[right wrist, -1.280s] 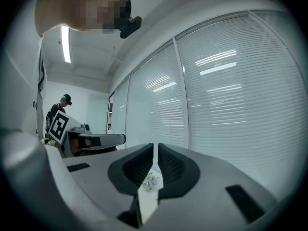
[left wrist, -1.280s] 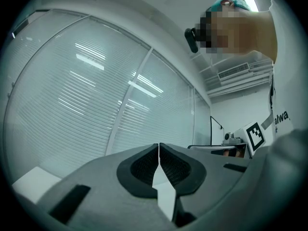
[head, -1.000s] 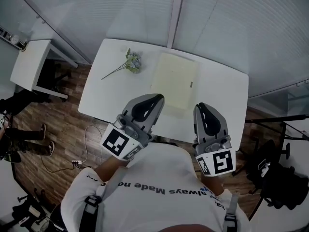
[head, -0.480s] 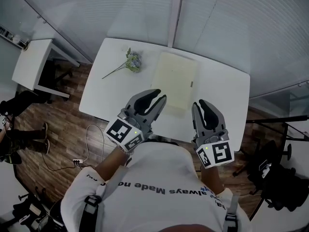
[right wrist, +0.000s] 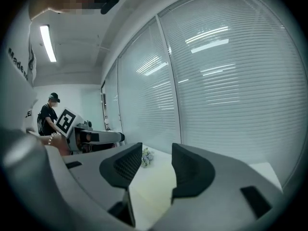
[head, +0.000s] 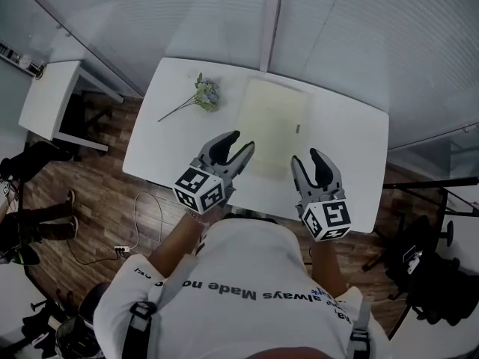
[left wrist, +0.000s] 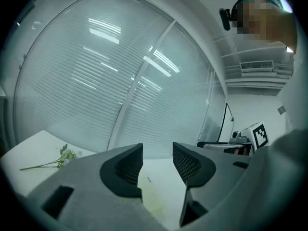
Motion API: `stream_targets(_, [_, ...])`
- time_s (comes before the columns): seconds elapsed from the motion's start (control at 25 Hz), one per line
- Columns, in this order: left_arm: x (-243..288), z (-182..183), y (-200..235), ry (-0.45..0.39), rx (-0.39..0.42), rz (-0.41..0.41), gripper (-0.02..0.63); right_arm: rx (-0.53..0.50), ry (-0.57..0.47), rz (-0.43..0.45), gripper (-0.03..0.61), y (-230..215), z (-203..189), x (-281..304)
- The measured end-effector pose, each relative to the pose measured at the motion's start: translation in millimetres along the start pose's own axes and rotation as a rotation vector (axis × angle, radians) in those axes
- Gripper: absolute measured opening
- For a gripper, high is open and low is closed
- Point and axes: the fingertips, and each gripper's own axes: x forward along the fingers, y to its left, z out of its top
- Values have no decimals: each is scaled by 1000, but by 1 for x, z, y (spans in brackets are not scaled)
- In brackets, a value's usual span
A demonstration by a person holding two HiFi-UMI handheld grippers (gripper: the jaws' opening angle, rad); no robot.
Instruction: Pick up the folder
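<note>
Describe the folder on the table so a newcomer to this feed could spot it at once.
Find the white rounded-corner table standing against the blind-covered glass wall. Near its middle lies the pale yellow flat rectangular folder. Its only neighbour, the small green-stemmed flower sprig to its left in the head view, is thin and irregular, whereas the folder is a broad, plain rectangle.

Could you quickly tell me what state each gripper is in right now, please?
Left gripper: open, jaws have just been opening, empty.
Right gripper: open, jaws have just been opening, empty.
</note>
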Motion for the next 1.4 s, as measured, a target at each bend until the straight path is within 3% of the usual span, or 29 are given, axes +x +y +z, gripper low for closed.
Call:
stream_targets(0.32, [16,-46,39,108,-7,42,209,9,93,-12,223,-20,-53,28])
stream_targets(0.6, [32,-90,80,184,-63,82,250,108,138,-18,250,-42,-101,55])
stream_targets(1.08, [57,-149,134,337,-127,78,309,171,301,-59,290,-66,-172,96])
stream_targets(1.4, [73,-190,167,424,-259,76,349,286,374,-83,308,-81,-208,116])
